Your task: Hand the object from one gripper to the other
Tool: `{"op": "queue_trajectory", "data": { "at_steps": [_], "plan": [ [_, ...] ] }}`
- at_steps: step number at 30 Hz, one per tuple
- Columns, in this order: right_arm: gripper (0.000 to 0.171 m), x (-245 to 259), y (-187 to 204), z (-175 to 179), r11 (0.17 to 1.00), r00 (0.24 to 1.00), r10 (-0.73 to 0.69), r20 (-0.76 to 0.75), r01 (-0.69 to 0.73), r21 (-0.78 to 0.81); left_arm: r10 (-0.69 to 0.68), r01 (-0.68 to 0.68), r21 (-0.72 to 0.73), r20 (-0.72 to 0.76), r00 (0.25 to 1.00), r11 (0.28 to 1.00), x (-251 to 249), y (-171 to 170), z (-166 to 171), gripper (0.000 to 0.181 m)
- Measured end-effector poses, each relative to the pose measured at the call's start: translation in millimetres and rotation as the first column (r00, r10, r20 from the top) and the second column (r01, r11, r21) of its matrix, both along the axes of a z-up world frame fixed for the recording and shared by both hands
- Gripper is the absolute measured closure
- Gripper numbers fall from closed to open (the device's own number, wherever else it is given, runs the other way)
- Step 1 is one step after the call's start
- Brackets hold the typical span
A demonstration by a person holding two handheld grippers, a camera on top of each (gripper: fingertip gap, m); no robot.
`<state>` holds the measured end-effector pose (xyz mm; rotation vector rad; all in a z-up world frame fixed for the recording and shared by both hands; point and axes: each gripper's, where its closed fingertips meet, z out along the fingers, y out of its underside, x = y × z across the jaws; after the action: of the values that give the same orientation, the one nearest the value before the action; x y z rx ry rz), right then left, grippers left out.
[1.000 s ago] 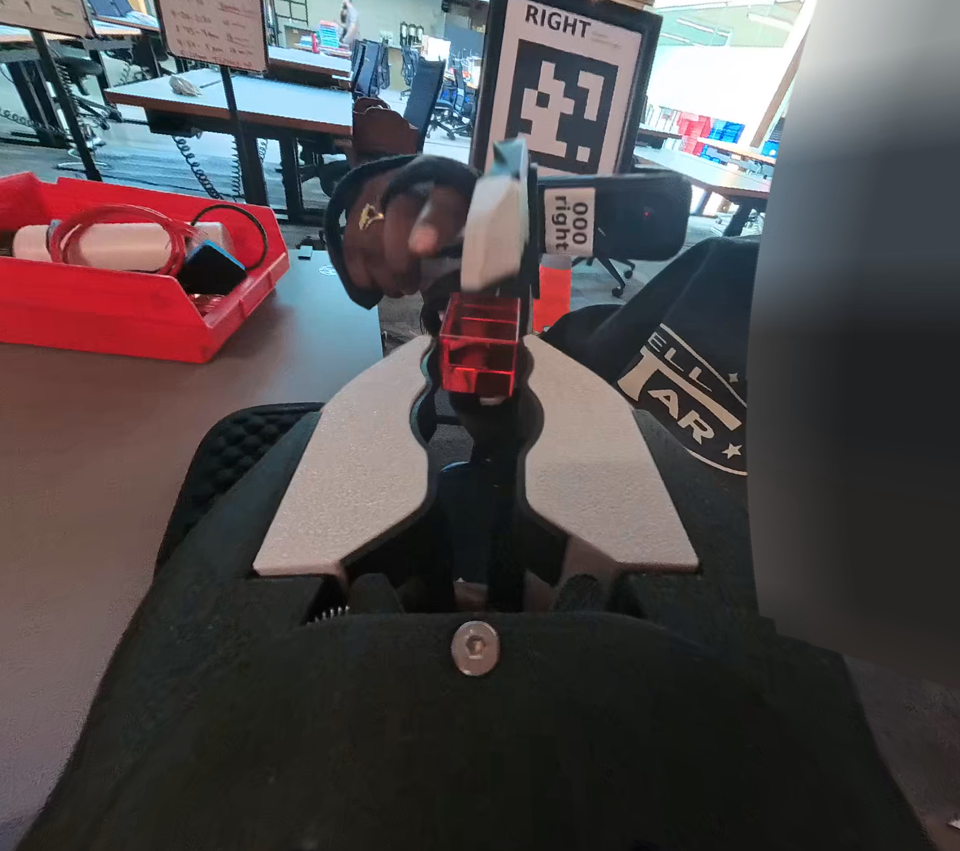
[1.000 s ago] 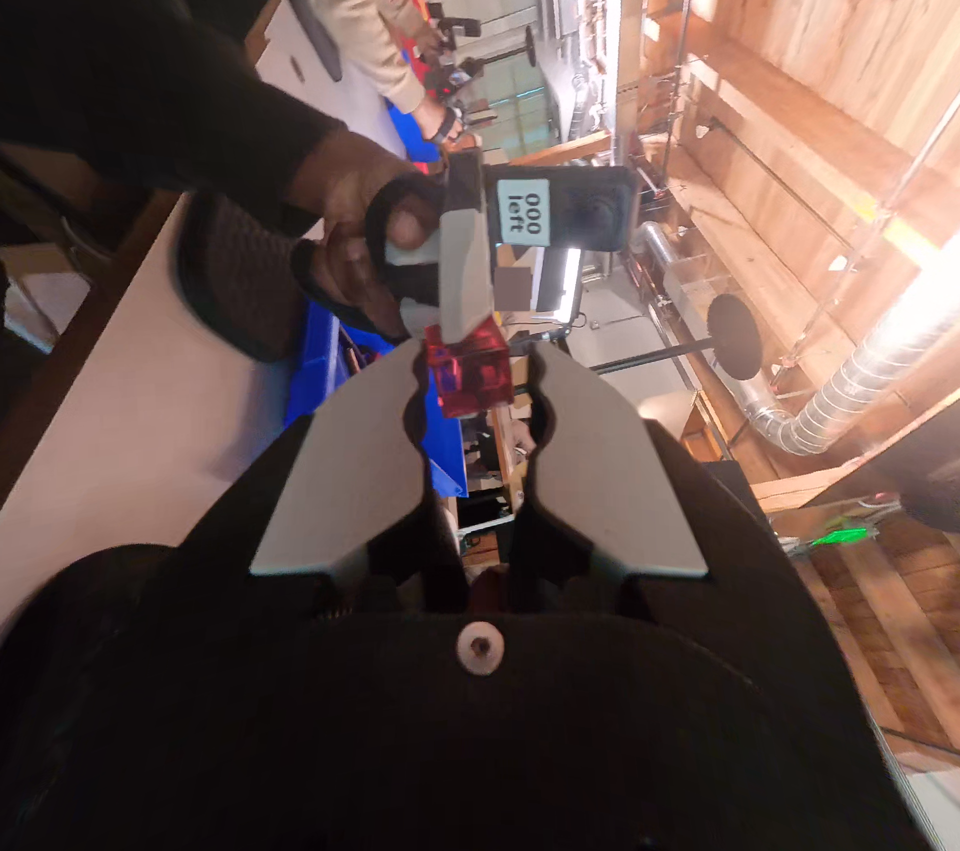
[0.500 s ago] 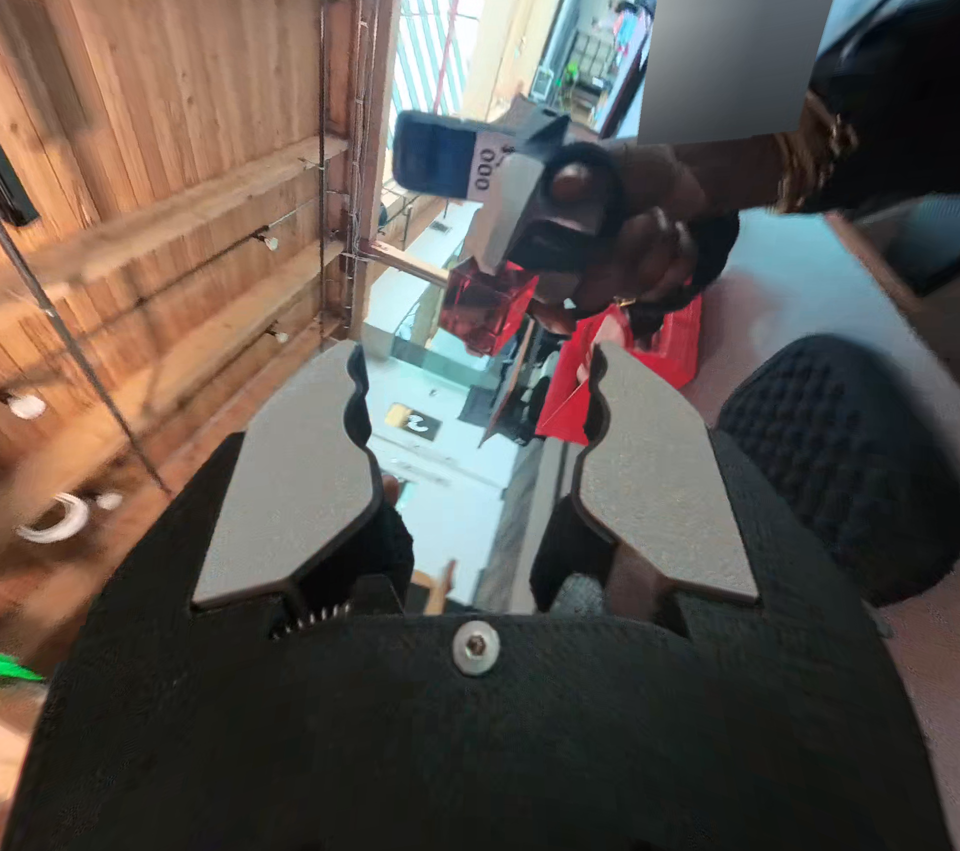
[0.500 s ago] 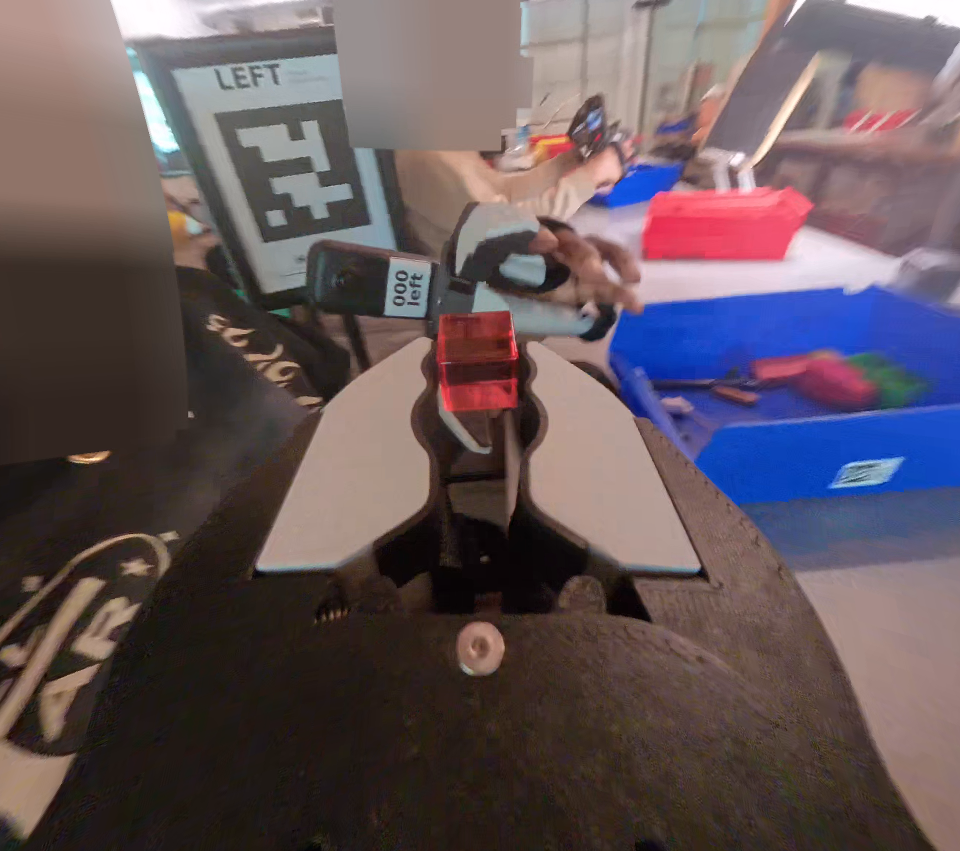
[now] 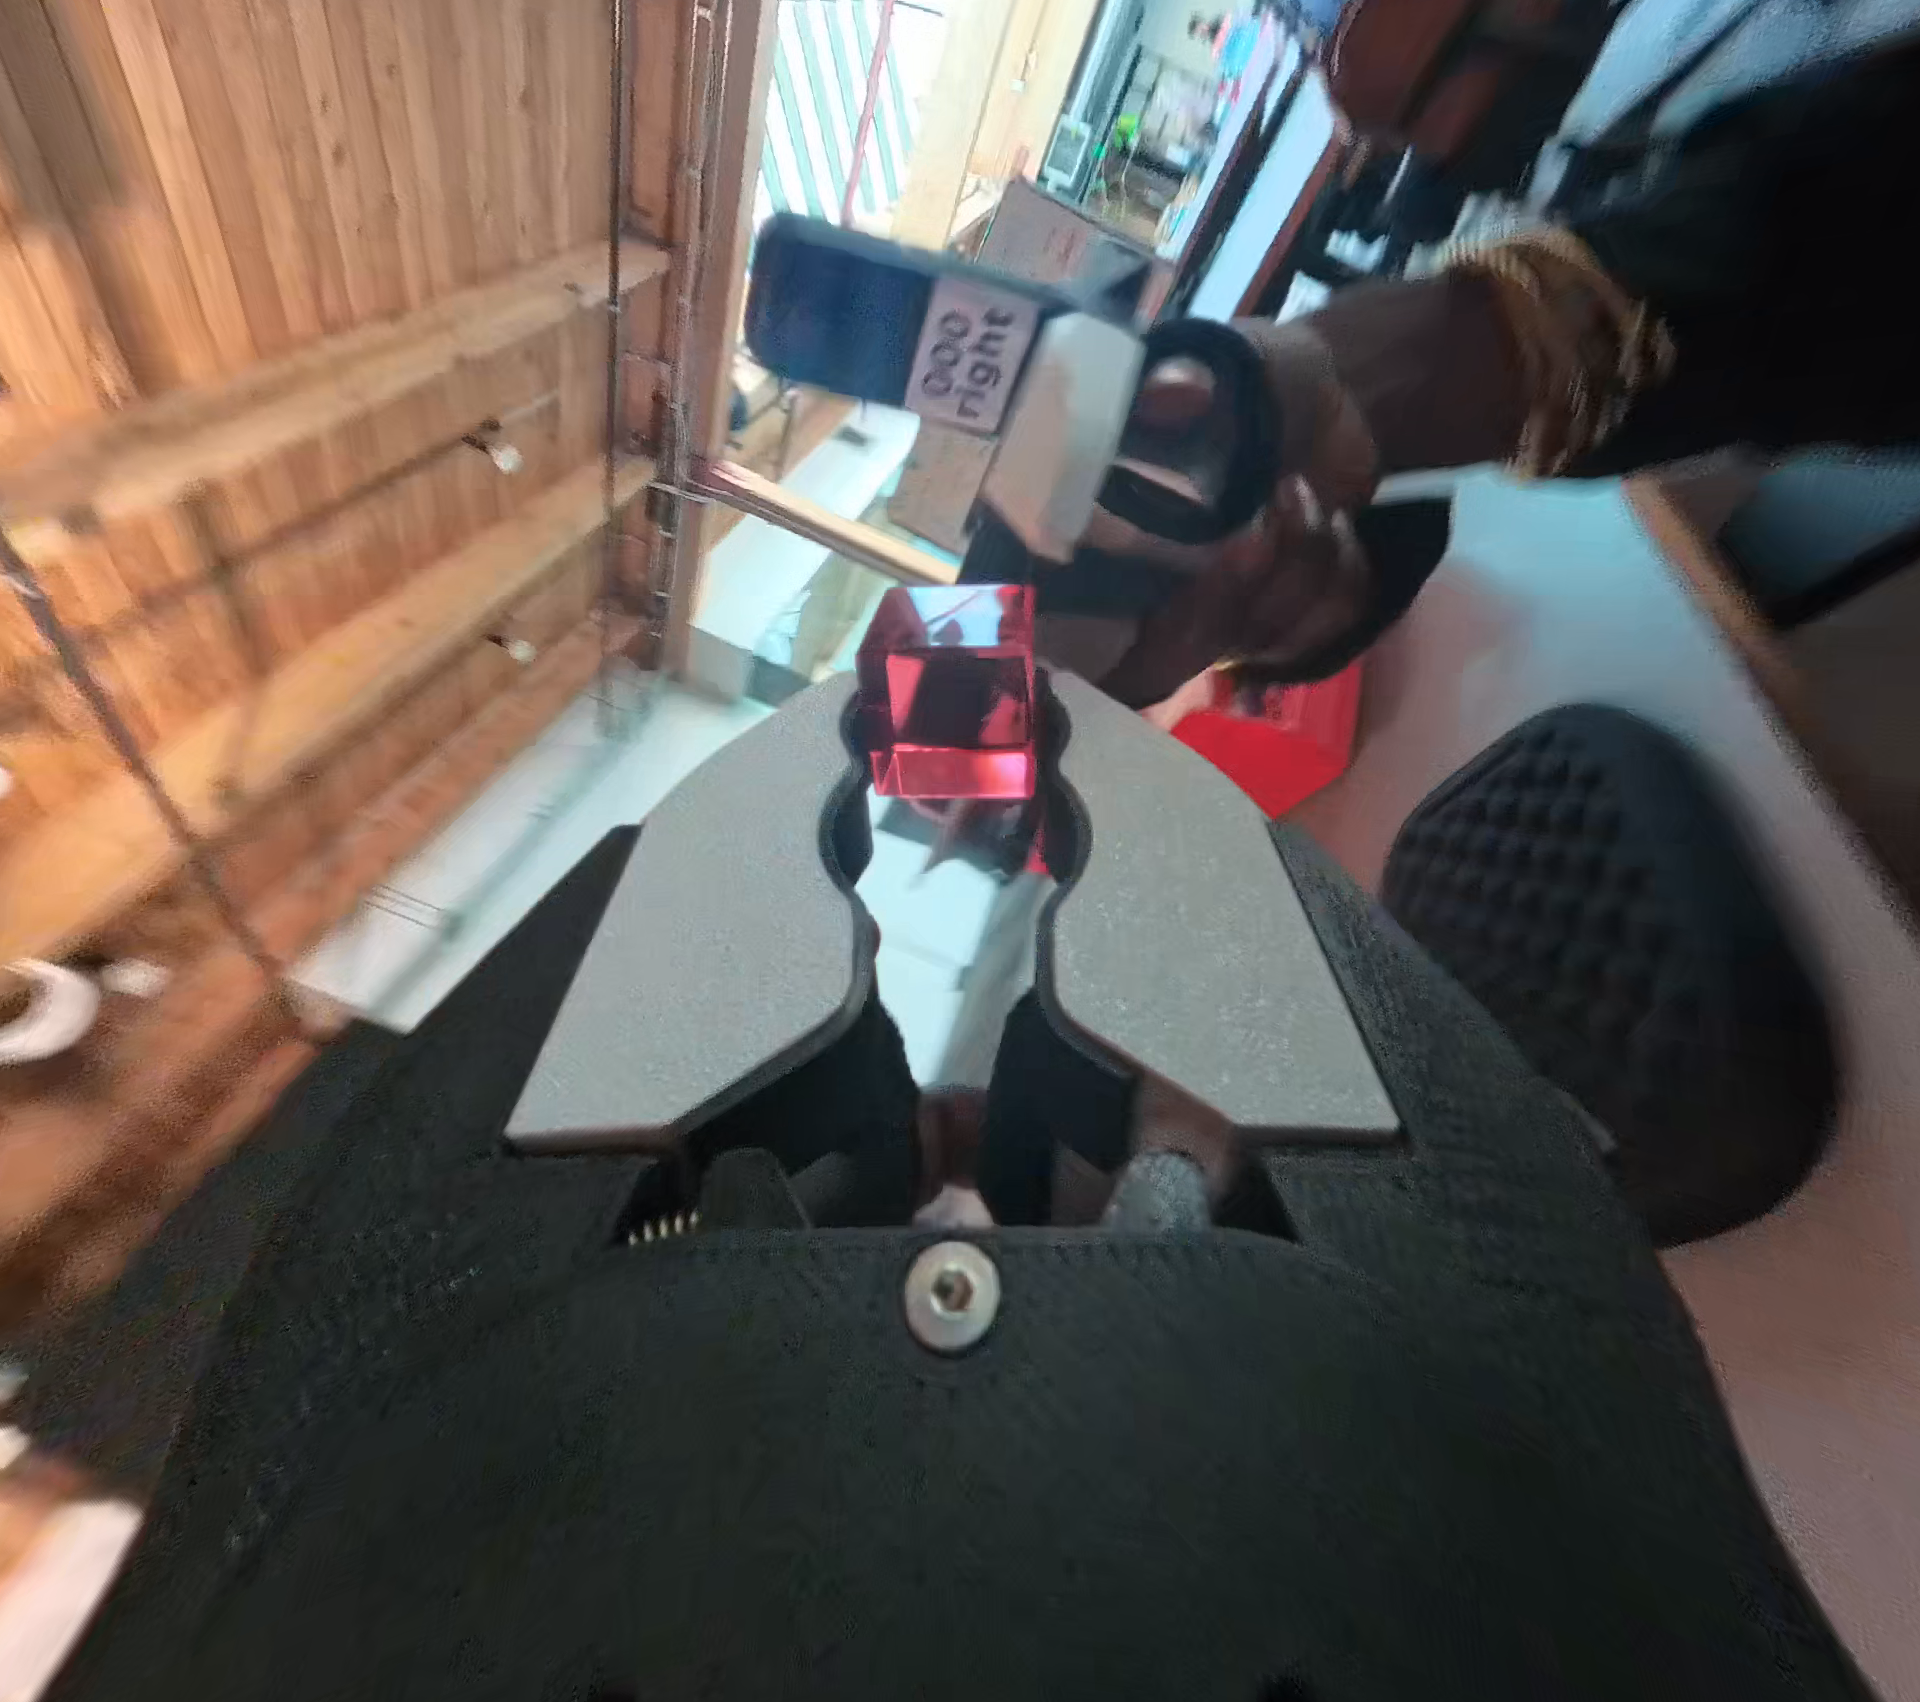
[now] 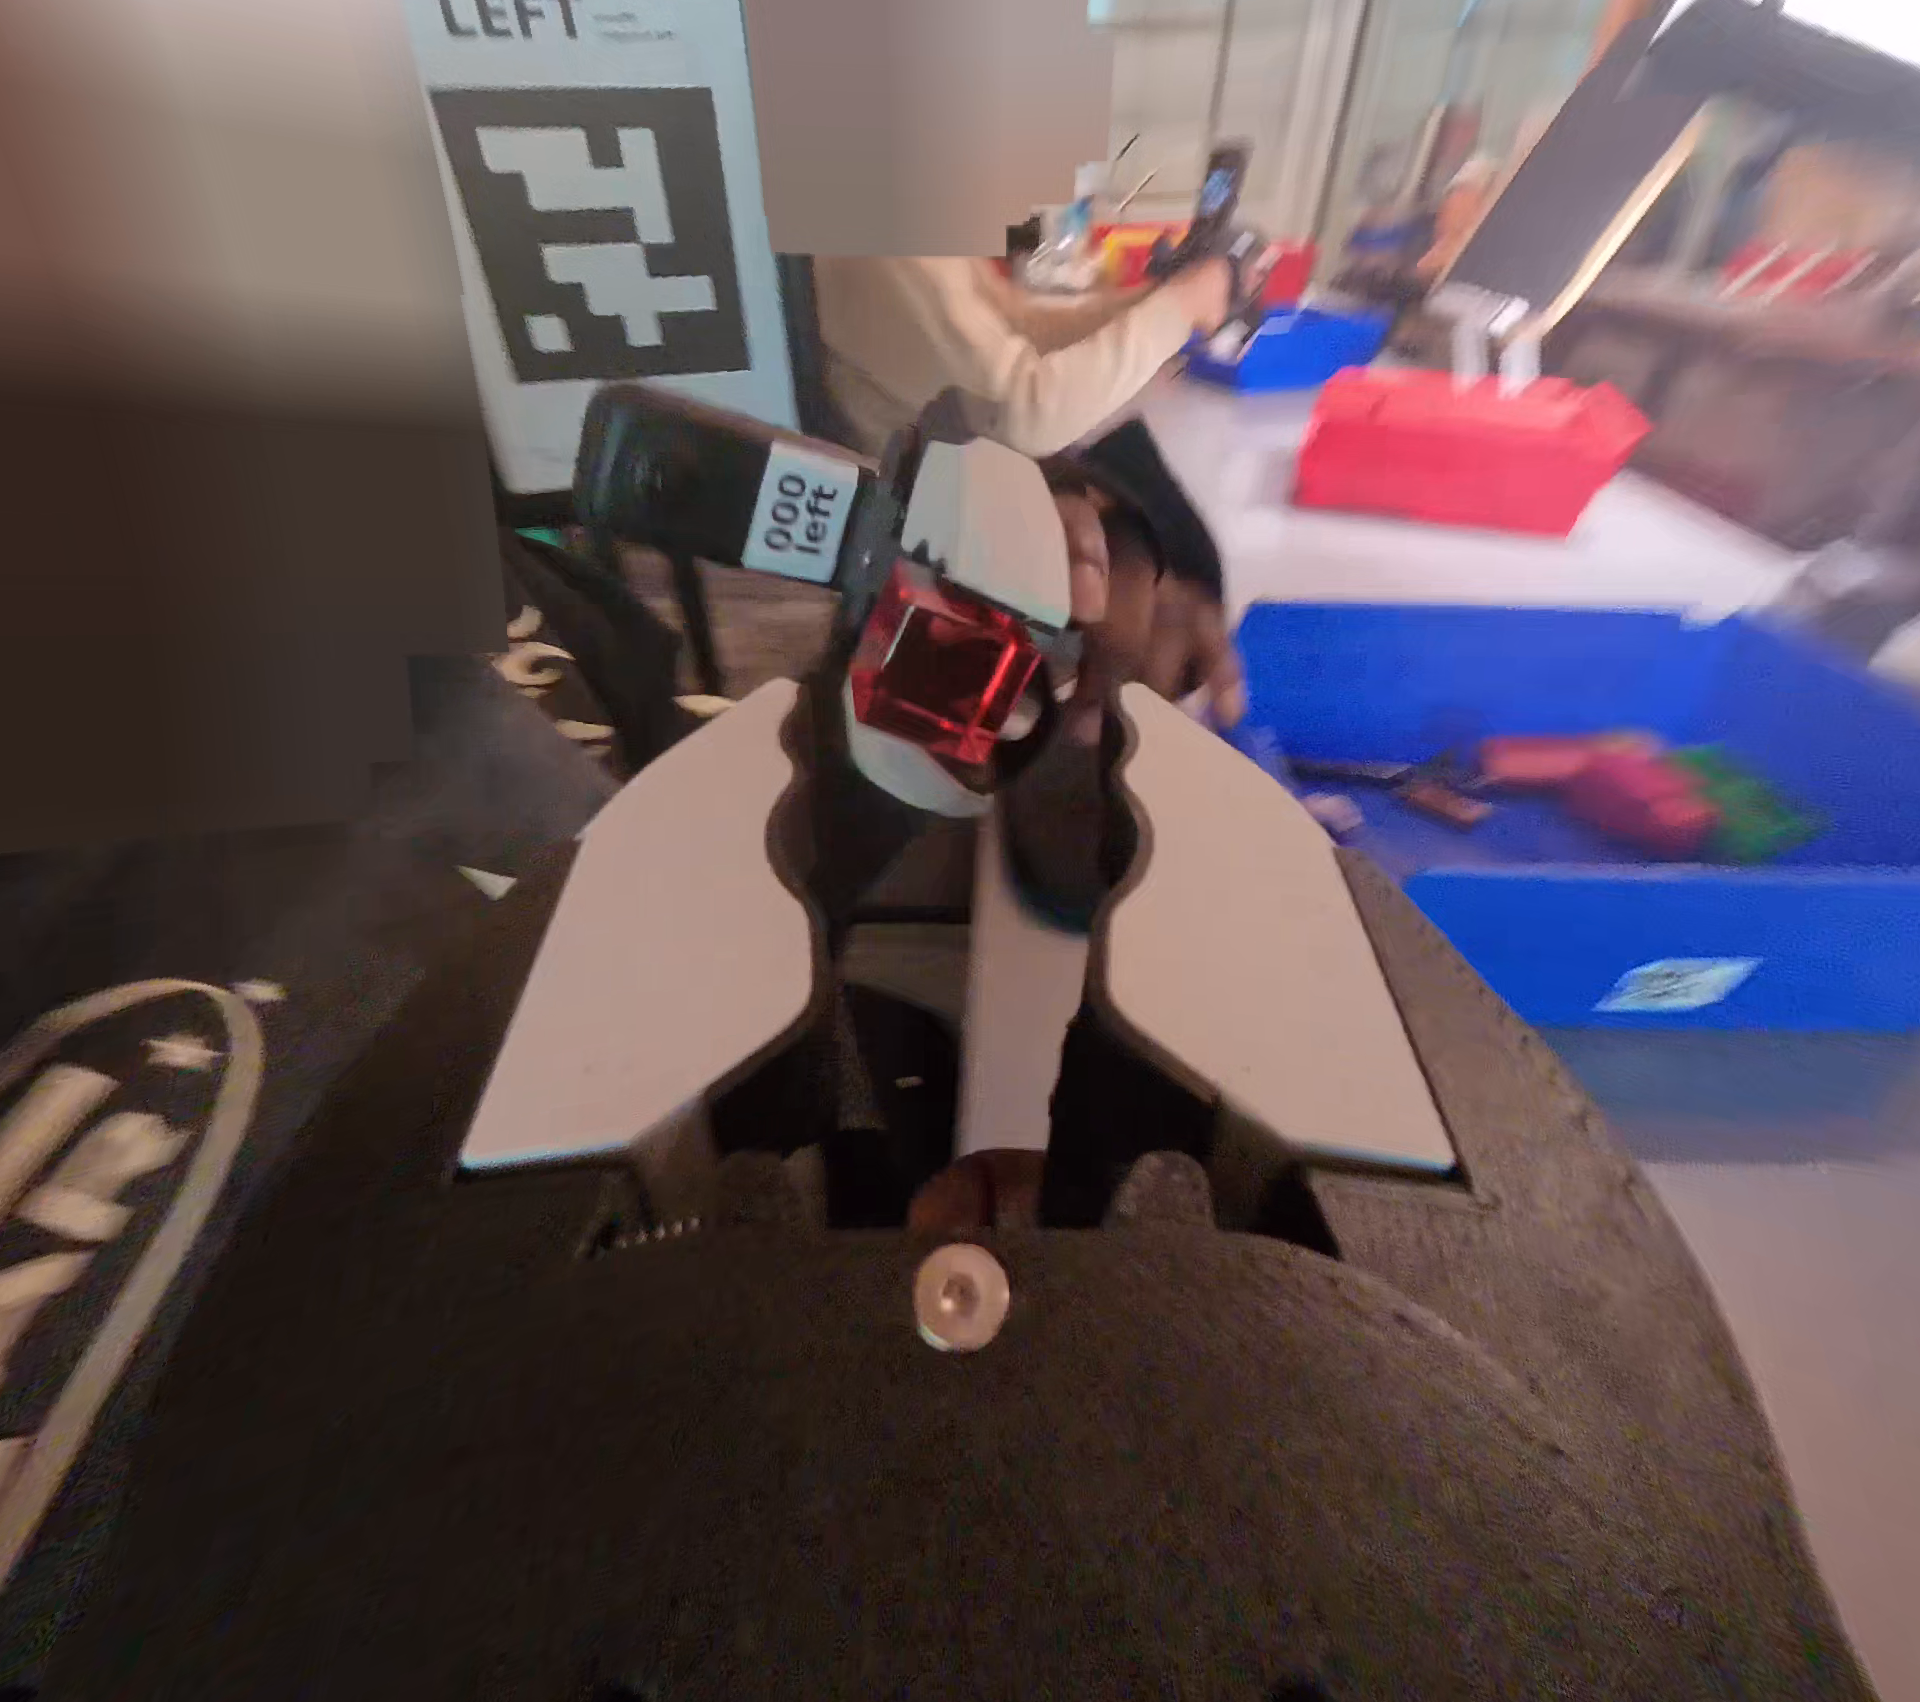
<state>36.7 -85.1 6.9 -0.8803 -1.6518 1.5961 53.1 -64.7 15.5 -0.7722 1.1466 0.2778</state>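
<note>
Looking along the left gripper (image 5: 951, 743), we find the red cube (image 5: 951, 696) pinched between its two fingertips, one grey finger (image 5: 717, 925) on each side, the jaws closed down to the cube's width. That is where the task's thing sits: at the very tip of the left tool, at 12 o'clock from its camera, held in the air and touching nothing else that we can see.

The right gripper (image 5: 1049, 457) shows beyond it at about 1 o'clock, near the cube but apart from it, with a hand (image 5: 1278, 530) around its handle.

From the right wrist view, the right gripper (image 6: 956, 753) has its jaws spread wider than the cube and grips nothing. The red cube (image 6: 951, 686) lies at 12 o'clock just past those fingertips, clamped by the left gripper (image 6: 966, 613), which reaches in from above and sits tilted.

The cube has no long axis, so what matters, we judge, is which pair of faces is free. The left fingers cover one pair; the right jaws must straddle another, and the tilt we see suggests a turn of the wrist first.
</note>
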Motion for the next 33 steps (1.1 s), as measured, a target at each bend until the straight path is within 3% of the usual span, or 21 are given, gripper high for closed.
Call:
{"op": "queue_trajectory", "data": {
  "at_steps": [1,3,5,8,10,13,17,19,21,23,25,27,29,31,33],
  "plan": [
    [0.111,3,2,6,0.995,0.995,-0.039,-0.093,0.047,0.093,-0.047,0.054,-0.083,0.083,0.995,0.995,-2,-2,4,0.154],
    [0.105,9,8,15,0.923,0.942,-0.106,-0.318,0.212,0.322,-0.13,0.203,-0.26,0.273,0.953,0.944,-3,-5,12,0.154],
    [0.11,16,12,23,0.752,0.832,-0.121,-0.541,0.433,0.497,-0.125,0.344,-0.451,0.447,0.886,0.823,-4,-4,13,0.153],
    [0.112,16,10,20,0.44,0.732,-0.033,-0.681,0.623,0.647,-0.13,0.569,-0.629,0.603,0.788,0.53,5,-11,4,0.154],
    [0.111,11,7,12,0.3,0.723,0.036,-0.69,0.651,0.698,-0.116,0.659,-0.652,0.672,0.731,0.375,9,-13,2,0.153],
    [0.111,5,4,5,0.249,0.725,0.073,-0.685,0.652,0.716,-0.094,0.693,-0.688,0.692,0.716,0.213,16,-15,-10,0.153],
    [0.121,-1,5,-1,0.188,0.727,0.094,-0.68,0.658,0.729,-0.091,0.674,-0.723,0.669,0.738,0.149,24,-14,-22,0.153],
    [0.138,-5,6,-7,0.159,0.754,0.086,-0.651,0.635,0.756,-0.109,0.674,-0.727,0.665,0.739,0.132,27,-17,-24,0.153],
    [0.14,-4,5,-8,0.201,0.775,0.059,-0.629,0.608,0.768,-0.12,0.665,-0.733,0.655,0.746,0.144,27,-18,-25,0.153],
    [0.141,-4,5,-7,0.253,0.786,0.042,-0.617,0.589,0.768,-0.146,0.656,-0.726,0.64,0.754,0.206,27,-17,-23,0.153],
    [0.141,-1,5,-1,0.363,0.788,0.005,-0.615,0.572,0.736,-0.188,0.636,-0.671,0.617,0.764,0.381,22,-12,-16,0.143],
    [0.142,3,10,10,0.523,0.798,-0.074,-0.598,0.542,0.658,-0.247,0.569,-0.519,0.561,0.79,0.638,11,-8,-2,0.127],
    [0.142,6,13,17,0.713,0.843,-0.138,-0.521,0.449,0.538,-0.221,0.402,-0.35,0.456,0.862,0.846,-3,-3,11,0.109],
    [0.141,6,12,16,0.876,0.916,-0.164,-0.365,0.306,0.374,-0.166,0.219,-0.178,0.271,0.948,0.959,-10,-3,13,0.101],
    [0.141,4,7,11,0.97,0.975,-0.134,-0.179,0.166,0.179,-0.073,0.074,-0.014,0.083,0.994,0.997,-11,-4,9,0.101]
  ]
}}
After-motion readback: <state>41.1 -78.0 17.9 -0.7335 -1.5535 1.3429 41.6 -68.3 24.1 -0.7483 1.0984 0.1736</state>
